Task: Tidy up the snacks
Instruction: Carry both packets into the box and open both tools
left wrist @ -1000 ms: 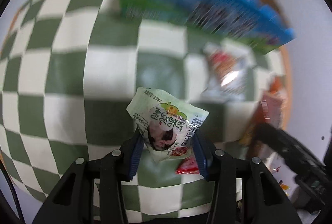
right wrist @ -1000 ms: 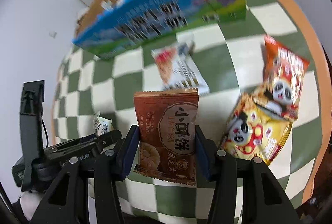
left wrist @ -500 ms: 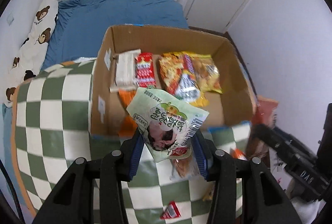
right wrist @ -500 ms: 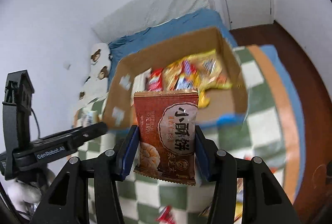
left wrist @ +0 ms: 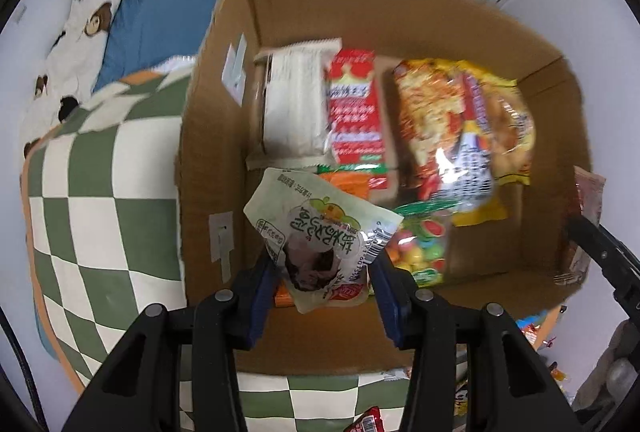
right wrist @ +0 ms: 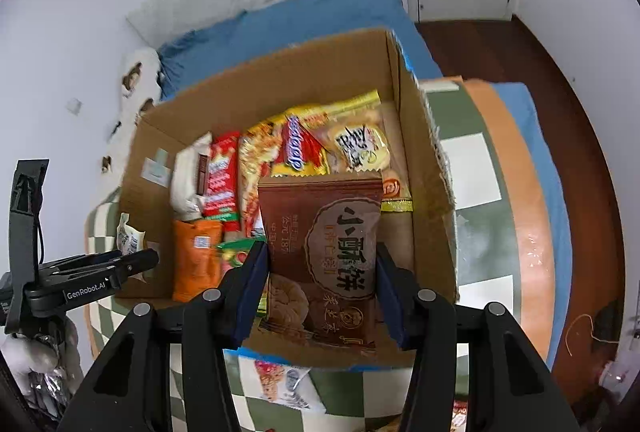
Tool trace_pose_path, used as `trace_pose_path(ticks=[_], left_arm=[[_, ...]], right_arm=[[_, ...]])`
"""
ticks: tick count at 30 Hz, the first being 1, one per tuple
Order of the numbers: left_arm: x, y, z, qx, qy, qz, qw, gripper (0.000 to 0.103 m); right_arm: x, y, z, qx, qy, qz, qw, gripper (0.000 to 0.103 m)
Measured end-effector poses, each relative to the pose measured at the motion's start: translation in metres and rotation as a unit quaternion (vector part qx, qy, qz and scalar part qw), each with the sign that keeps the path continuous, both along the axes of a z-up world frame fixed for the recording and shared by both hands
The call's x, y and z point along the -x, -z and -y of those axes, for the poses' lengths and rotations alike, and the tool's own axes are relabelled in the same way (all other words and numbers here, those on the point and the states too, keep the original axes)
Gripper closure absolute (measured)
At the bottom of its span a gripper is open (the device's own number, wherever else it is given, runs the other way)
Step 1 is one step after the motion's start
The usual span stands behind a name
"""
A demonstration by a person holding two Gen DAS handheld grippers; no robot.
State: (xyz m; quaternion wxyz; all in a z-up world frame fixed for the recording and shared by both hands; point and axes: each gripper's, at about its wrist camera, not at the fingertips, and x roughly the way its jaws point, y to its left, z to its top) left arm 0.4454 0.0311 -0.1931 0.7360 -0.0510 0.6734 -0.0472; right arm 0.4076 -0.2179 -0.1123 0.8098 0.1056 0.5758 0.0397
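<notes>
Two hand-held grippers are mine, and each hangs over the open cardboard box point(left wrist: 224, 136) that sits on the green-and-white checked cloth point(left wrist: 100, 216), with a blue bed point(right wrist: 304, 20) behind it. Inside the box lie a yellow noodle pack point(left wrist: 460, 120), a white packet point(left wrist: 294, 100) and a red packet point(left wrist: 354, 112) side by side, an orange pouch point(right wrist: 196, 260) near the front wall, and a clear bag of coloured sweets point(left wrist: 420, 248), though blur makes its print unreadable. My right hand-held gripper point(right wrist: 320, 284) is closed on a brown biscuit pack point(right wrist: 332, 256), gripped by its two side edges and held upright above the box's front right part. My left hand-held gripper point(left wrist: 322, 282) points down into the box, its jaws pinched nearly together on a pale green pouch point(left wrist: 316, 236), which sticks up crumpled over the front left of the box. A small red wrapper point(left wrist: 368, 424) lies on the cloth just before the box.
</notes>
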Motion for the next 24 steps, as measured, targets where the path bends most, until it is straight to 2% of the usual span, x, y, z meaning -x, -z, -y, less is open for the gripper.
trace_pose_path(ticks=[9,11,12,13,14,18,24], left_arm=[[-0.003,0.027,-0.002,-0.008,-0.003,-0.025,0.9996,0.057],[-0.005,0.027,0.003,-0.007,0.002,-0.025,0.9997,0.049],[-0.007,0.026,0.005,-0.008,0.003,-0.022,0.9997,0.033],[-0.007,0.025,0.006,-0.007,0.002,-0.019,0.9998,0.018],[-0.008,0.024,0.007,-0.006,0.001,-0.019,0.9998,0.014],[-0.011,0.022,0.012,-0.017,0.005,-0.017,0.9997,0.013],[-0.009,0.016,0.009,-0.019,-0.002,-0.003,0.9998,0.013]], right_arm=[[-0.009,0.029,0.004,0.012,-0.003,-0.043,0.999,0.049],[-0.01,0.034,0.004,0.024,0.004,-0.065,0.998,0.041],[-0.012,0.039,0.004,0.027,0.001,-0.076,0.997,0.025],[-0.013,0.041,0.003,0.024,-0.003,-0.08,0.996,0.019],[-0.014,0.043,0.001,0.026,-0.007,-0.085,0.996,0.018],[-0.016,0.049,-0.007,0.043,-0.018,-0.098,0.994,0.01],[-0.016,0.048,-0.009,0.045,-0.012,-0.096,0.994,0.01]])
